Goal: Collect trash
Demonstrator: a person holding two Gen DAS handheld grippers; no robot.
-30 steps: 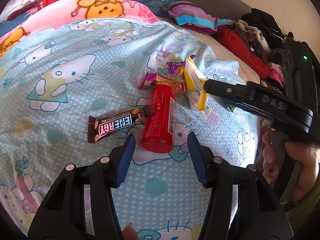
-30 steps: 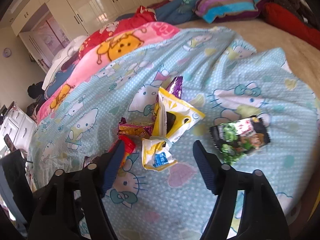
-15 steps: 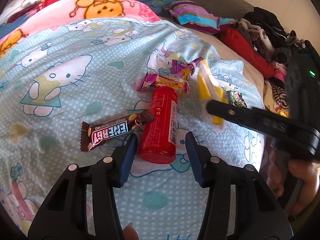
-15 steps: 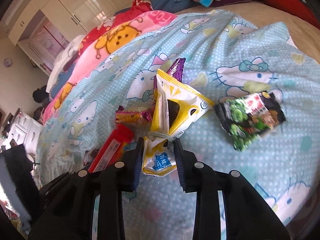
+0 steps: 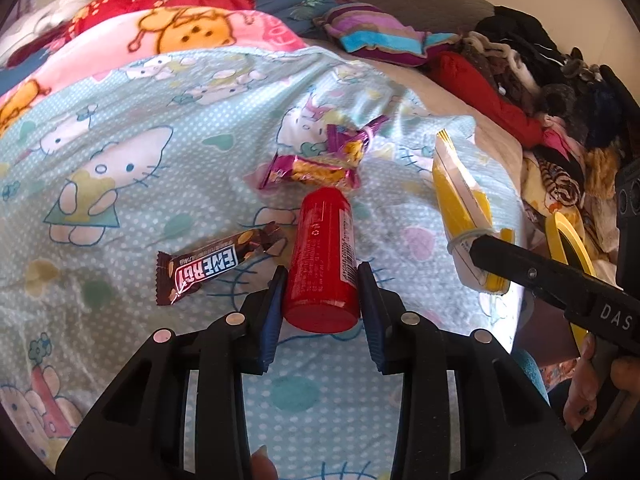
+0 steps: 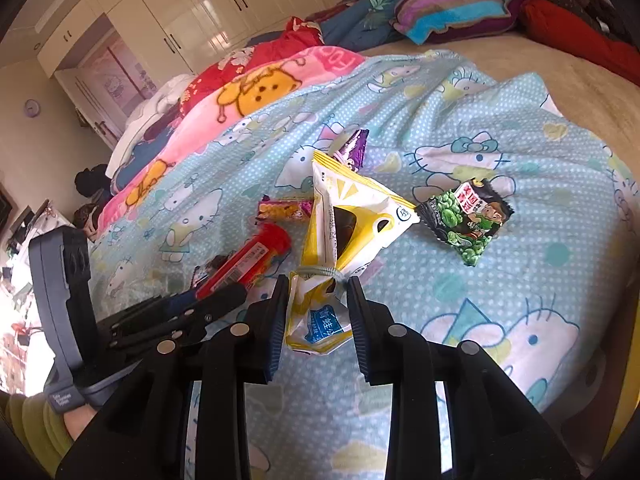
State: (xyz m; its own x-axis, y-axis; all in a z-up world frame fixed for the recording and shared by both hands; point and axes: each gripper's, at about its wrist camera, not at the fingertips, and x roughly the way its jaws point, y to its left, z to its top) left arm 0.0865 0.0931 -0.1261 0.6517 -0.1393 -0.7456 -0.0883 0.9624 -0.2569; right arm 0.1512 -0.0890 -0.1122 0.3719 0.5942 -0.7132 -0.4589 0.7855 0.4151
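My left gripper [image 5: 321, 288] is shut on the base of a red bottle [image 5: 322, 252] lying on the Hello Kitty bedspread [image 5: 140, 160]. My right gripper [image 6: 317, 308] is shut on the tied lower end of a yellow and white snack bag [image 6: 348, 220], held upright; the bag also shows in the left wrist view [image 5: 460, 200]. A brown ENERGY bar wrapper [image 5: 212, 266] lies left of the bottle. Two purple and yellow wrappers [image 5: 316, 170] lie beyond it. A green and black snack packet [image 6: 466, 220] lies to the right of the bag.
Folded blankets [image 5: 180, 36] and a striped pillow [image 5: 380, 36] lie at the back of the bed. A pile of clothes [image 5: 552, 92] sits at the far right. A roll of yellow tape [image 5: 568, 248] is near the bed's right edge. White wardrobes [image 6: 224, 4] stand behind.
Both grippers closed: the left moved forward and shut on the red bottle, the right shut on the yellow snack bag and lifted it upright.
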